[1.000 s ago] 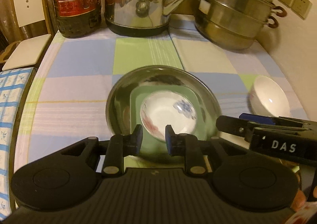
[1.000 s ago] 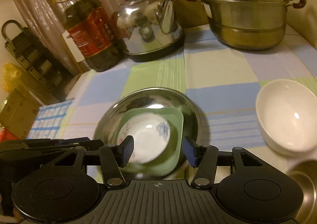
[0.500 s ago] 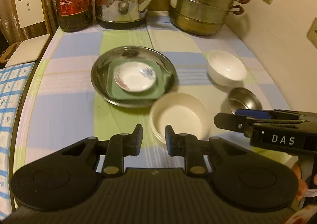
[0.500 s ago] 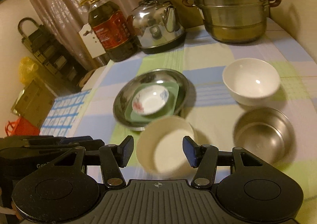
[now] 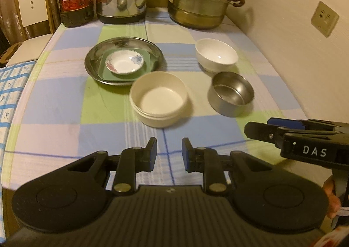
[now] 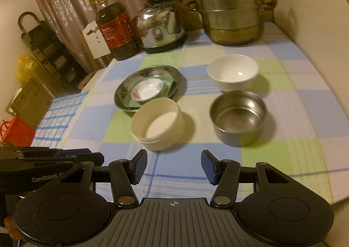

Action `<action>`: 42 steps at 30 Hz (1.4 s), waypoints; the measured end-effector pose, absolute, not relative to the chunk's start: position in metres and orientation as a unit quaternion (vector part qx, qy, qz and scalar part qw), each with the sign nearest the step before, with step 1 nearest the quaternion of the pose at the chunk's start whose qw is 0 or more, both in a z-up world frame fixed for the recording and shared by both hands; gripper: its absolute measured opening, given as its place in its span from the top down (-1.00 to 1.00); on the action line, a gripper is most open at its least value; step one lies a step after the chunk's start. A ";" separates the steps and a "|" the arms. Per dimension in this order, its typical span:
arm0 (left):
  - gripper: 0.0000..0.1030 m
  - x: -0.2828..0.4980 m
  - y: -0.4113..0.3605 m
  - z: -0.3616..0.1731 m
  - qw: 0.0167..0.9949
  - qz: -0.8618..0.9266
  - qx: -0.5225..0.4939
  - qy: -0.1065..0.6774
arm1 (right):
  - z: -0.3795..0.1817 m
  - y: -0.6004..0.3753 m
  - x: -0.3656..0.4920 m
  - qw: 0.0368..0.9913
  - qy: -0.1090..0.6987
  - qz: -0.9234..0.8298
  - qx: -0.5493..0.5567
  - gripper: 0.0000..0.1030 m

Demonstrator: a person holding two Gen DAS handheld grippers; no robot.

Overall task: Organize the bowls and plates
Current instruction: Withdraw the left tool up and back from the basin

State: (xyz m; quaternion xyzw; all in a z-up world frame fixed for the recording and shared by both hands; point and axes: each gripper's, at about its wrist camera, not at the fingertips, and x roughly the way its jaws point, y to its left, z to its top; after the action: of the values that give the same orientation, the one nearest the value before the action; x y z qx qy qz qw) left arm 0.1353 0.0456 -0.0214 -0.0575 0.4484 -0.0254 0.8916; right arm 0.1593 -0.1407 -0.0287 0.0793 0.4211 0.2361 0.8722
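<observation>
left wrist view: left gripper (image 5: 167, 152) hangs empty over the near worktop (image 5: 54, 102), jaws slightly parted; plates look stacked, floral saucer (image 5: 124, 64) on green square plate (image 5: 146, 61) in steel plate (image 5: 157, 52).
bowls: cream bowl (image 5: 158, 101), steel bowl (image 5: 231, 93) and white bowl (image 5: 216, 54) stand apart.
right wrist view: right gripper (image 6: 174, 166) is empty, jaws spread wide, facing the cream bowl (image 6: 158, 123), steel bowl (image 6: 238, 117) to the right.
step: plates likely done; bowl nesting comes next, though blur hides rim details.
next move: straddle one rim, pinch, lift clear.
</observation>
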 end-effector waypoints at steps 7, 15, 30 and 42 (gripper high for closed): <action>0.59 0.113 0.020 -0.018 0.894 -0.031 -0.055 0.445 | -0.025 -0.173 0.134 0.878 0.419 0.215 0.086 -0.08; 0.59 0.095 -0.005 -0.013 0.897 -0.033 -0.047 0.438 | -0.020 -0.201 0.112 0.881 0.420 0.199 0.090 -0.17; 0.58 0.072 -0.023 -0.014 0.897 -0.017 -0.047 0.440 | -0.021 -0.219 0.093 0.877 0.432 0.194 0.077 -0.27; 0.58 0.088 -0.006 -0.024 0.887 -0.013 -0.058 0.457 | -0.027 -0.212 0.104 0.874 0.447 0.177 0.073 -0.27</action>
State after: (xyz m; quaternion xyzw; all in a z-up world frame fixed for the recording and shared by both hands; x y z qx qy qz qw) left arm 0.0883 -0.0058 -0.0239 -0.0582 0.4572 -0.0130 0.8873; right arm 0.1043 -0.2117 -0.0273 0.0734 0.4469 0.1770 0.8738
